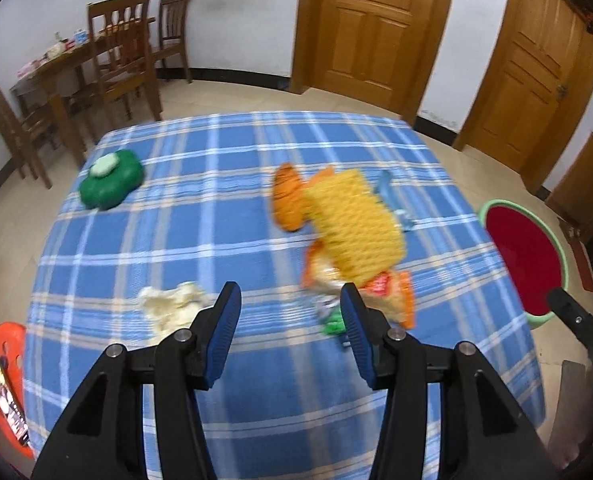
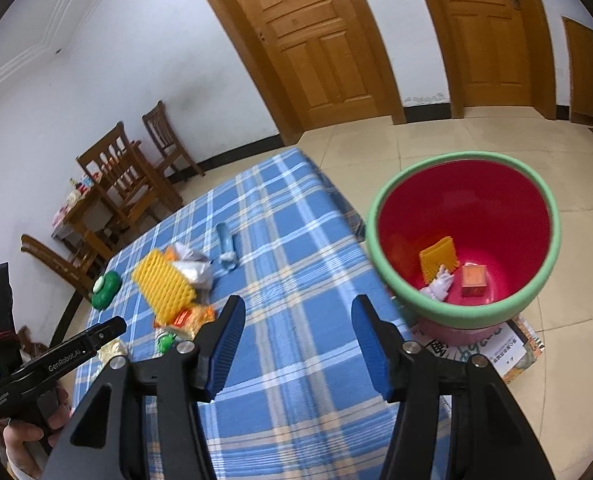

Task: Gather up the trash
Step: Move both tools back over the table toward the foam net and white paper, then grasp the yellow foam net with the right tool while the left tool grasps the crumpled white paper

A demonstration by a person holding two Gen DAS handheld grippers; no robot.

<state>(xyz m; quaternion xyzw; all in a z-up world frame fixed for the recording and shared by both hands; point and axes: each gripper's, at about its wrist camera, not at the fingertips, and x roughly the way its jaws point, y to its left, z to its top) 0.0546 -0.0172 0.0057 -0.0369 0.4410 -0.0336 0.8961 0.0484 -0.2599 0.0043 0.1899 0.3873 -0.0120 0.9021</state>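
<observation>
left wrist view: the left tongs point(image 1: 292, 300) hang over the near part of the worktop point(image 1: 232, 240), blue pads apart with nothing between them. a crumpled tissue point(image 1: 172, 306) lies at 9 o'clock of the tongs, just beside the left pad. the yellow foam net point(image 1: 356, 226) lies at 1 o'clock on an orange wrapper point(image 1: 396, 296), with a small green scrap point(image 1: 334, 326) by the right pad. an orange bag point(image 1: 290, 198) sits at 12 o'clock, touching the net. a green box point(image 1: 112, 182) sits at 10 o'clock, well apart. the bin point(image 1: 526, 258) stands off the worktop's edge at 3 o'clock. a red stool point(image 1: 4, 344) shows at 8 o'clock.

right wrist view: the right tongs point(image 2: 296, 318) are spread wide, holding nothing, over the worktop's edge point(image 2: 288, 280). the bin point(image 2: 462, 240) stands on the floor at 1 o'clock and holds a yellow net piece point(image 2: 438, 260), white paper point(image 2: 440, 284) and a small orange box point(image 2: 474, 280). the trash pile lies at 10 o'clock: foam net point(image 2: 164, 286), silver wrapper point(image 2: 192, 266), a blue tube point(image 2: 226, 248). the left tongs' handle point(image 2: 56, 360) shows at 8 o'clock.
</observation>
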